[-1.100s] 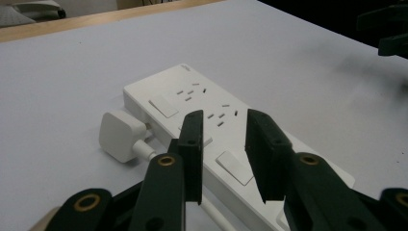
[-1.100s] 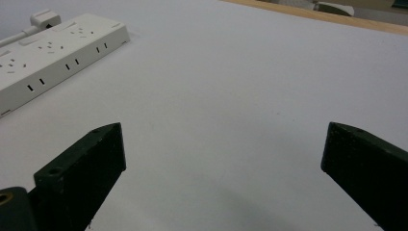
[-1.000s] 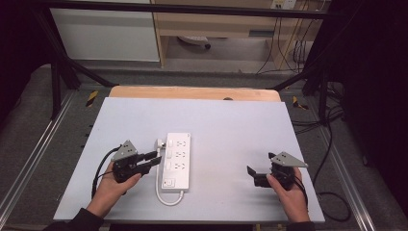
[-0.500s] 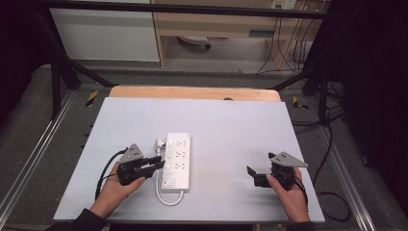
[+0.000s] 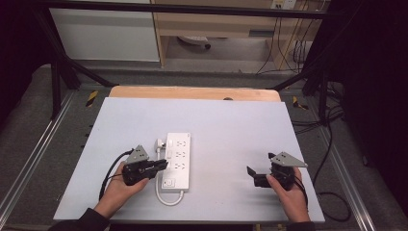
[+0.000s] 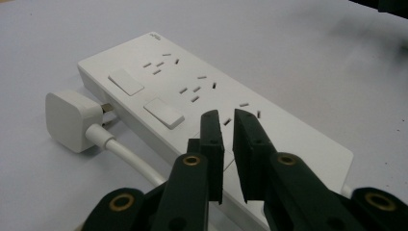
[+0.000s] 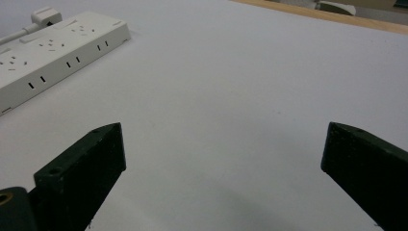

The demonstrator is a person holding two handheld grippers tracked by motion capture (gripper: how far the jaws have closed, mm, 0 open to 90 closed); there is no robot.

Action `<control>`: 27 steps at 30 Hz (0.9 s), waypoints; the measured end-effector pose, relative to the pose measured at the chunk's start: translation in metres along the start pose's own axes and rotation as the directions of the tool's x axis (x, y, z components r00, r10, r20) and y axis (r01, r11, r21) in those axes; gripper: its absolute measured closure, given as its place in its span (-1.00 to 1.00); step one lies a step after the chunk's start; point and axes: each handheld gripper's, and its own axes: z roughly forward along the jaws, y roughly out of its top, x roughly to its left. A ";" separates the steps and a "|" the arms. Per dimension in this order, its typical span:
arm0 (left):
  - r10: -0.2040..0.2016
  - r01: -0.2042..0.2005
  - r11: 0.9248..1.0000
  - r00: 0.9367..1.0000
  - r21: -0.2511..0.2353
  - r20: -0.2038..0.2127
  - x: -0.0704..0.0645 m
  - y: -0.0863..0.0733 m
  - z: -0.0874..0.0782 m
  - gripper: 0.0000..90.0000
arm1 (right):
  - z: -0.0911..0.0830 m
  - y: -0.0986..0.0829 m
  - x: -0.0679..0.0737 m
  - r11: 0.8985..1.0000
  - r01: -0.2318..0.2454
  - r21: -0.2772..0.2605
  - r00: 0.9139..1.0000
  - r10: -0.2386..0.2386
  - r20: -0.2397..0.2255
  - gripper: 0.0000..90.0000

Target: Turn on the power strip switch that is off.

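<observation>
On the power strip (image 6: pixel 211 91): your left tool (image 6: pixel 229 126), jaws nearly clenched, empty.
Aim: press the nearest switch (image 6: pixel 164 112) squarely.
Right tool (image 7: pixel 221 159): released, idle.

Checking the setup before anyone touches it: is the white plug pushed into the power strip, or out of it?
Out. In the left gripper view the plug lies on the table beside the power strip, its metal pins bare.

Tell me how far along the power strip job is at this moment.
Early stage. The white plug lies unplugged beside the power strip, prongs toward its side, so nothing looks done. In hand: the left gripper, jaws nearly together with nothing between them, hovers over the strip's near end. The right gripper waits open over the bare table. What follows is unclear.
</observation>
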 end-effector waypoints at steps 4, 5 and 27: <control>-0.004 0.004 1.000 1.000 -0.003 -0.008 0.002 0.001 0.002 0.88 | 0.000 0.000 0.000 1.000 0.001 0.002 1.000 -0.001 0.000 -0.95; -0.005 0.005 1.000 1.000 -0.006 -0.011 0.003 0.001 0.003 0.90 | 0.000 0.000 0.000 1.000 0.000 0.002 1.000 0.000 0.000 -0.95; -0.032 0.031 0.999 0.998 -0.021 -0.048 0.015 0.010 0.027 1.00 | -0.001 0.000 0.000 1.000 0.002 0.000 1.000 -0.002 0.000 -0.95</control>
